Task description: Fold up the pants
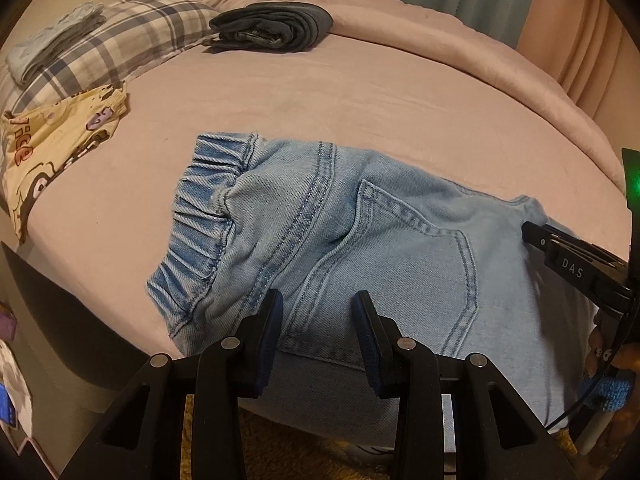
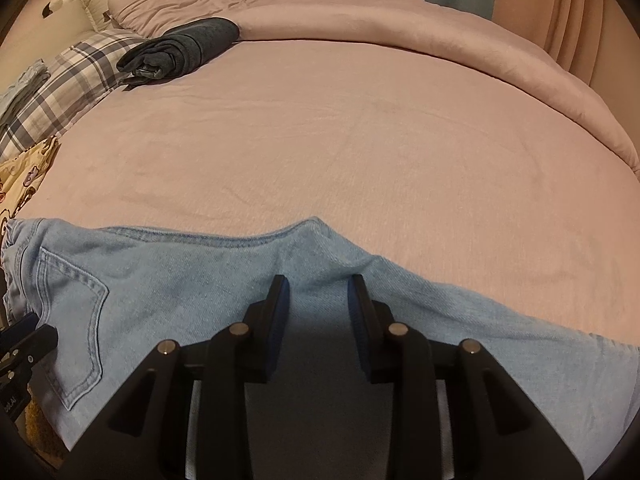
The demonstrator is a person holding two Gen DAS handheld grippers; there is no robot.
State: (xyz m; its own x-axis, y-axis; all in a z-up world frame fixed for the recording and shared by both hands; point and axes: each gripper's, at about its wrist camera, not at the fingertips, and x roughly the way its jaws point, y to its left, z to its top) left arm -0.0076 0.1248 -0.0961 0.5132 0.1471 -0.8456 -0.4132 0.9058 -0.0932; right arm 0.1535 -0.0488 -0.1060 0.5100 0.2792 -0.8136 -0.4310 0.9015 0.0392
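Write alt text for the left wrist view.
Light blue jeans lie on a pink bed sheet, back pocket up, elastic waistband to the left. The left tool sits over them near the pocket, jaws apart. Folded dark jeans and a plaid pillow lie farther back.

Lt-blue denim pants (image 1: 400, 248), elastic waist, flat at bed edge

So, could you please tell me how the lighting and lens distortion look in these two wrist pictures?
Left wrist view: warm dim light, the pink bed bowed by the fisheye, dark corners, a green glow at the right edge. Right wrist view: same warm cast and curvature; the right hand-held gripper shadows the light blue jeans beneath it.
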